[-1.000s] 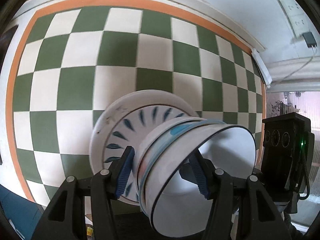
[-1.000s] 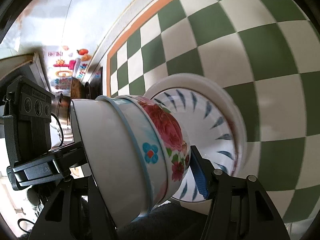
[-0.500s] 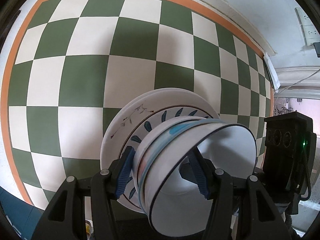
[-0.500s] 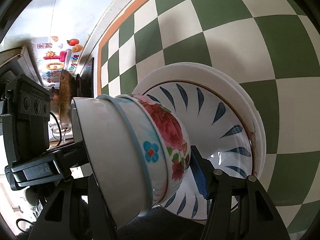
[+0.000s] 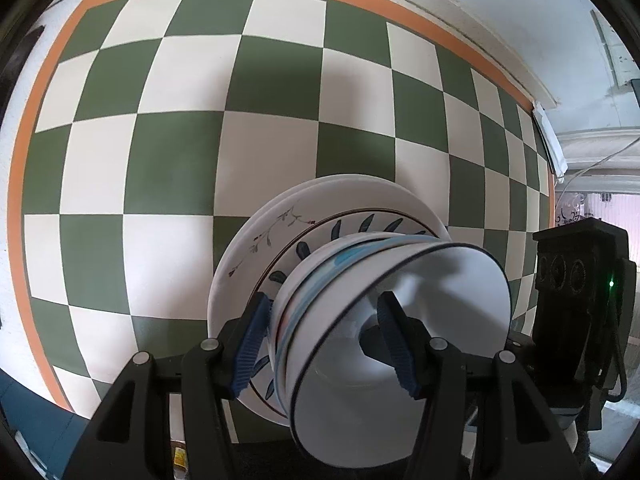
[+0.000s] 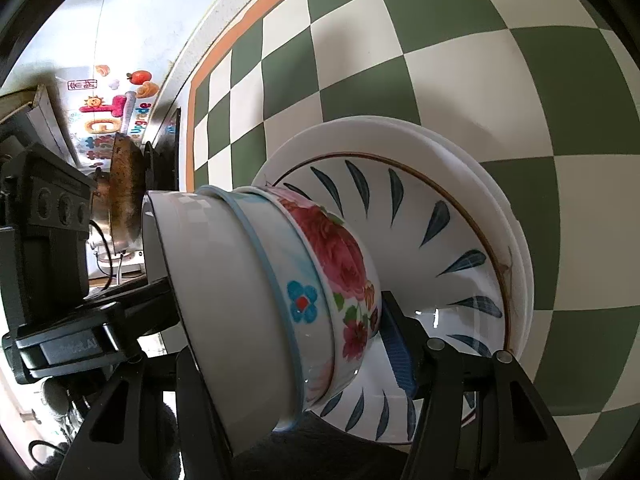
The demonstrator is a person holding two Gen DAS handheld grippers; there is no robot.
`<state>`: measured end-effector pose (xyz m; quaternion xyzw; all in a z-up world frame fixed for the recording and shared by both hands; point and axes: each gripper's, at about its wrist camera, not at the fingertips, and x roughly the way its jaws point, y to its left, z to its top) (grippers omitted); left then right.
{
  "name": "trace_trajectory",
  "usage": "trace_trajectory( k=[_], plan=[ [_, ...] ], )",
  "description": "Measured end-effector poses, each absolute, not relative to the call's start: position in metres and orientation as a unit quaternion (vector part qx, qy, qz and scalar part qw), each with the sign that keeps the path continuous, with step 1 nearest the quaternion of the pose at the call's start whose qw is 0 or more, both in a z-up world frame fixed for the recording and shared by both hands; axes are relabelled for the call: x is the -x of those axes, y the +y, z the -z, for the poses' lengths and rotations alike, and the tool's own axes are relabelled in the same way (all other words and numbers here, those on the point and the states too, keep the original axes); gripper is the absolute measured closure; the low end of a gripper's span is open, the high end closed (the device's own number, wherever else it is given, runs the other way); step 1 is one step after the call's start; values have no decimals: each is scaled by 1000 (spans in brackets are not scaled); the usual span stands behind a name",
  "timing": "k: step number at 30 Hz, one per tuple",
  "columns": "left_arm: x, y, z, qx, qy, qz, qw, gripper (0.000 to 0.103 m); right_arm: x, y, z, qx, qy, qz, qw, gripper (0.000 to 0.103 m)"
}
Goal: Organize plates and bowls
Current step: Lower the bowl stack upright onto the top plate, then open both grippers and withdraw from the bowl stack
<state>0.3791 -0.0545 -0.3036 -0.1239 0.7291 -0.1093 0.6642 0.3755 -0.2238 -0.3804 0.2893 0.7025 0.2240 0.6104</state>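
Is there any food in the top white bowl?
Empty. In the left wrist view the top white bowl shows a bare white inside, holding only one blue-padded finger of the gripper.

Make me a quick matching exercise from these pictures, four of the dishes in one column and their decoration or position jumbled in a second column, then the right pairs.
Column one:
1. white bowl
2. floral bowl
3. leaf plate
4. twig plate

Column two:
A. blue teardrop strokes, thin brown ring
B. plain inside, dark rim, nested on top
C. big pink roses outside
D. fine branch pattern on its rim, under the other plate

Pairs: 1-B, 2-C, 3-A, 4-D
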Motion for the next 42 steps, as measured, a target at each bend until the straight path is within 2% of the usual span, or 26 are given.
trace_trajectory(
  k=[10,25,28,30,33,42],
  plan=[
    [-366,-50,285,102,708,84,694,49,-370,-227,358,-254,696,-200,641,41],
    [-305,-40,210,22,621,59,782,49,-308,-234,253,-150,629,-126,753,38],
    [-290,-38,194,18,601,64,797,40,-287,-232,230,-134,611,-108,773,33],
    [-278,-37,183,15,587,63,807,20,-273,-231,215,-128,598,-101,784,26],
    [-261,-38,168,1,560,53,827,7,-254,-230,196,-119,581,-90,801,16],
    [-205,-41,118,21,486,39,873,3,-193,-238,128,-68,491,-47,867,7]
  ],
)
